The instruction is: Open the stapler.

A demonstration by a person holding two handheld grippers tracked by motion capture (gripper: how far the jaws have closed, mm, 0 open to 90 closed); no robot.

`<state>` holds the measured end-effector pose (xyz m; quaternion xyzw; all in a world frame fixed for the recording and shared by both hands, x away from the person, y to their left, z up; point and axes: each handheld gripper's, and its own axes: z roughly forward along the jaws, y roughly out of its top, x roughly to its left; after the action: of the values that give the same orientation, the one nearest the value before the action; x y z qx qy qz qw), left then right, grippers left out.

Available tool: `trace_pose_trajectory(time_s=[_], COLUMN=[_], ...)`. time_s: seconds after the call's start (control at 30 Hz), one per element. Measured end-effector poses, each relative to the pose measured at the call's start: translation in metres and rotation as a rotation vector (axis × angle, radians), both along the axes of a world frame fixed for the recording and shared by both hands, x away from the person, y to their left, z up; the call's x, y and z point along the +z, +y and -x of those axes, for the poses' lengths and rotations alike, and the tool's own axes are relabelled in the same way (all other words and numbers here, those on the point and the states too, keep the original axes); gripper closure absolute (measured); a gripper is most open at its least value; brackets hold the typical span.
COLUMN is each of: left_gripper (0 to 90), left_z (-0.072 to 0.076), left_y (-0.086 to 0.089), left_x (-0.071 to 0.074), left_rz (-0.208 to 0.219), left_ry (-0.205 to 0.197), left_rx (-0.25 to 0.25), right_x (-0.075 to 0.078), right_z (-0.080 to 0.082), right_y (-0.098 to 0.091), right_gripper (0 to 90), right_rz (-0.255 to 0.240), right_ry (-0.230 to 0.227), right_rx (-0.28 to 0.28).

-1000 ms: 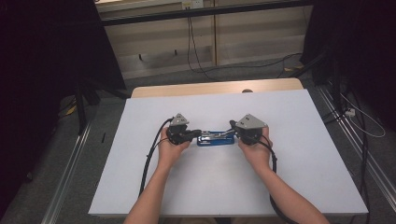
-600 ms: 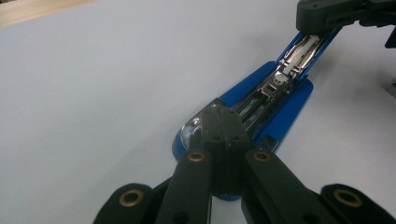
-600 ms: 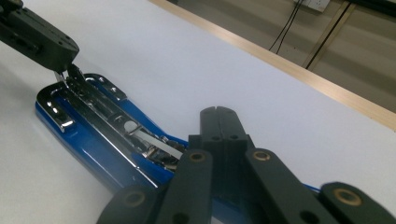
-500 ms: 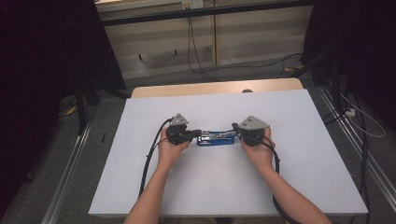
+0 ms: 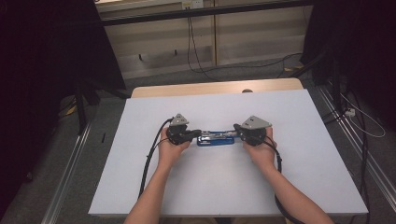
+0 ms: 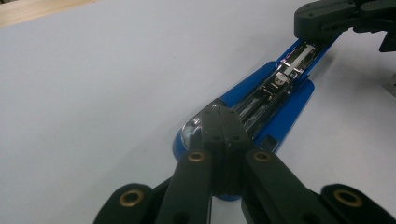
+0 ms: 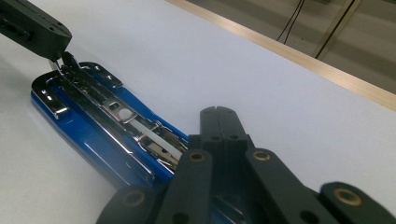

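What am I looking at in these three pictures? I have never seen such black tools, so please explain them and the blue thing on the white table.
A person holds a handheld two-jaw tool in each hand: the left gripper and the right gripper. One picture looks down from above; the other two come from small cameras riding on each gripper, looking along its black jaws. On the white table lies an opened blue stapler with its metal staple track showing. Both grippers' jaws are shut, one resting at each end of the stapler. Whether they pinch it or only press on it is unclear.
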<state>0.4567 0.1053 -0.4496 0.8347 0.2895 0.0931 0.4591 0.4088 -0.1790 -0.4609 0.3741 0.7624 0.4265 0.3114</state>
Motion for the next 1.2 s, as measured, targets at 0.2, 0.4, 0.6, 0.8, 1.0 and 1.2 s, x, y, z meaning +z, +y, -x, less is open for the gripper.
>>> trace_pose_trajectory(time_s=[0.2,0.4,0.6,0.8,1.0,1.2], left_gripper=[90.0,90.0,89.4,78.3,70.5,53.8], left_z=[0.0,0.0,0.0,0.001,0.004,0.007], left_y=[0.001,0.002,0.003,0.005,0.007,0.008], left_x=[0.001,0.004,0.006,0.009,0.016,0.02], left_rz=[-0.001,0.038,0.055,0.064,0.083,0.075], left_ry=[-0.005,-0.006,0.008,0.006,0.0,0.008], left_rx=[0.001,0.004,0.003,0.012,0.008,0.036], right_x=[0.0,0.001,0.003,0.006,0.011,0.014], right_z=[0.0,-0.001,0.0,0.004,0.012,0.023], right_y=[-0.001,-0.003,-0.003,-0.004,-0.013,-0.026], right_gripper=[90.0,90.0,90.0,89.1,74.2,57.3], right_rz=[-0.015,-0.022,-0.027,-0.064,-0.113,-0.183], right_ry=[0.005,0.021,0.028,0.034,0.043,0.068], right_rx=[0.003,0.009,0.022,0.054,0.051,0.06])
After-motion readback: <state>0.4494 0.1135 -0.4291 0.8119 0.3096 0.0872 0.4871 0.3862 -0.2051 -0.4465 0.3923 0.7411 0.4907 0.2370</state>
